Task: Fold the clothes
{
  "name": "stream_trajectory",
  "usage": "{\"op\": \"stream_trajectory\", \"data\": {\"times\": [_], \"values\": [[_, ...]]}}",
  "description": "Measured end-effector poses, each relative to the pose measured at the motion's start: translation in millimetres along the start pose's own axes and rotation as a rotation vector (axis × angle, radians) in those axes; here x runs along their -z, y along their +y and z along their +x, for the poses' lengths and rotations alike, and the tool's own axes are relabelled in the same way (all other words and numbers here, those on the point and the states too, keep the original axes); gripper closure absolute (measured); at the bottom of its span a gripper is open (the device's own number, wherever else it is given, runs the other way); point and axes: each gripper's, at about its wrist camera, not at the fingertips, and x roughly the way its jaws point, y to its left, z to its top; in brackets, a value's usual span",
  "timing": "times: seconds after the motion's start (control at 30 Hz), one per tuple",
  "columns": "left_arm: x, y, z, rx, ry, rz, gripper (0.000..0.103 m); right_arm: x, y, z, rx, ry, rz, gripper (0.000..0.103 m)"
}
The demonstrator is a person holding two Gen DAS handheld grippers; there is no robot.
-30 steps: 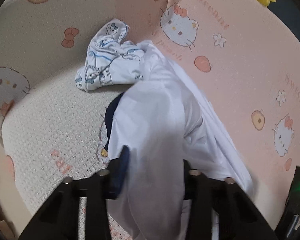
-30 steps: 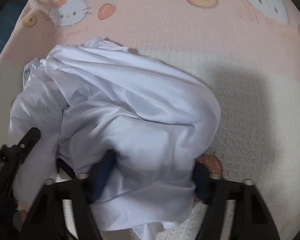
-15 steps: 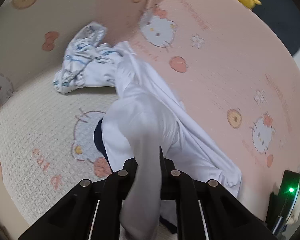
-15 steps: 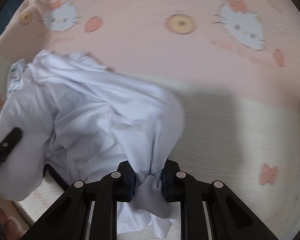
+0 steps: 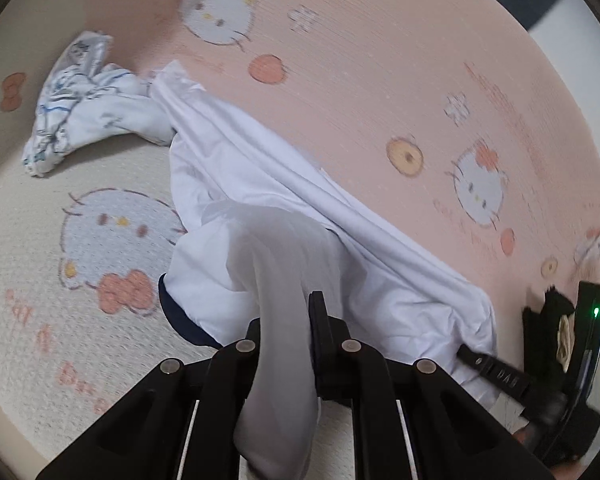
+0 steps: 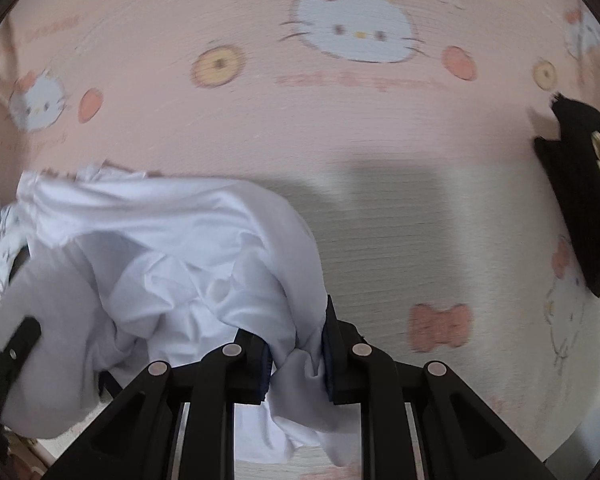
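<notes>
A crumpled white garment (image 5: 260, 168) with a dark navy edge lies on the cartoon-cat play mat (image 5: 380, 60) and is lifted at two places. My left gripper (image 5: 286, 320) is shut on a bunched fold of it, which hangs down between the jaws. In the right wrist view the same white garment (image 6: 172, 240) is pinched in my right gripper (image 6: 296, 344), also shut on a fold. The cloth spans the gap between both grippers. One finger of the other gripper shows at the edge of each view, half buried in cloth.
A small blue-patterned white garment (image 5: 80, 108) lies bunched at the far left, touching the white one. A black folded cloth (image 6: 580, 208) with a beige piece on it sits at the right. The mat (image 6: 420, 232) is pink beyond and cream nearer.
Both grippers' jaws stood wide around the white garment and have shut on folds of it. Both hands have moved across the mat, and the cloth is drawn out between them.
</notes>
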Motion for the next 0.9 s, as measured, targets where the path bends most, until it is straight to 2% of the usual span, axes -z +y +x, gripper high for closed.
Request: {"op": "stream_trajectory", "data": {"times": [0.13,0.33,0.47,0.6,0.67,0.73,0.8,0.83,0.9], "values": [[4.6,-10.2,5.4,0.035,0.031,0.021,0.094,2.0,-29.7,2.9,0.015,0.016,0.060,0.086],[12.2,-25.0,8.1,0.075,0.062,0.050,0.094,4.7,-57.6,-5.9,0.052,0.008,0.070,0.085],[17.0,-35.0,10.4,0.086,0.109,0.110,0.094,2.6,-84.6,-5.2,0.083,0.003,0.105,0.085],[19.5,-43.8,12.6,0.057,0.115,0.158,0.094,9.5,-100.2,-2.0,0.103,0.014,0.111,0.085],[17.7,-42.8,10.5,0.065,0.105,0.138,0.094,13.2,-101.0,-0.1,0.083,0.017,0.106,0.081],[14.0,-38.9,7.1,0.084,0.089,0.095,0.094,14.8,-105.2,-1.8,0.051,0.006,0.104,0.070],[10.3,-28.0,1.1,0.150,0.069,0.015,0.092,17.0,-111.1,-5.2,0.033,-0.009,0.098,0.060],[8.5,-24.8,-0.3,0.169,0.060,-0.014,0.086,18.9,-113.9,-8.9,0.018,-0.024,0.100,0.055],[6.0,-18.2,-4.8,0.203,0.030,-0.060,0.053,22.2,-121.5,-15.7,-0.027,-0.056,0.117,0.043]]}}
